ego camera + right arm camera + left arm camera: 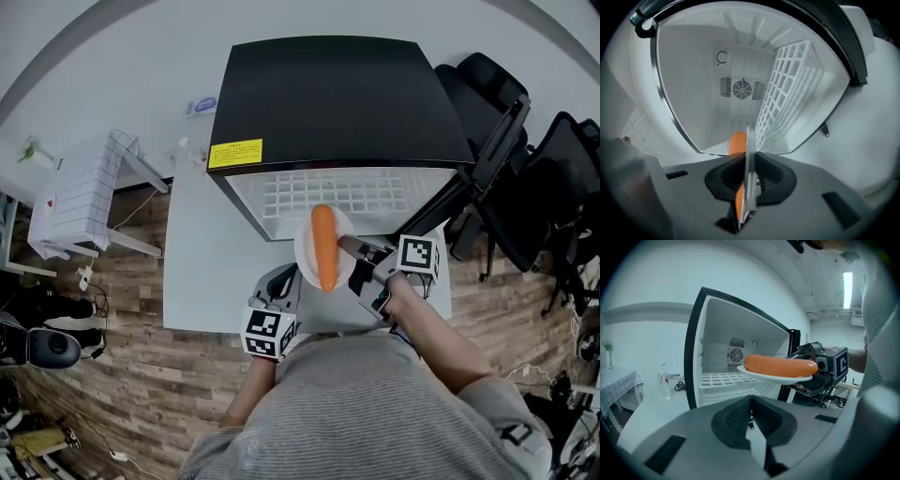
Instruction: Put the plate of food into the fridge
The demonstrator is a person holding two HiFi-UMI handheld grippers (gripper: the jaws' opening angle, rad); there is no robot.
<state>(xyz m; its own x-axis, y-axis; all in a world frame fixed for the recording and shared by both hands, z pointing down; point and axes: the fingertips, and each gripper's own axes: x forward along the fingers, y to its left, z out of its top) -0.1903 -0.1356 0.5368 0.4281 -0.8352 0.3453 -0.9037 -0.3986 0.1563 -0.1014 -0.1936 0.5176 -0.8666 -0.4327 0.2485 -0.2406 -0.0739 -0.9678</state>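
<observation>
At the mouth of the open black mini-fridge (337, 94), the right gripper (349, 248) pinches the rim of the round white plate (302, 255) and holds it level, likely so the long orange sausage (323, 246) cannot roll, just short of the white wire shelf (328, 192). The left gripper (284, 279) – jaws pressed together on nothing – hangs beside it, clear.
</observation>
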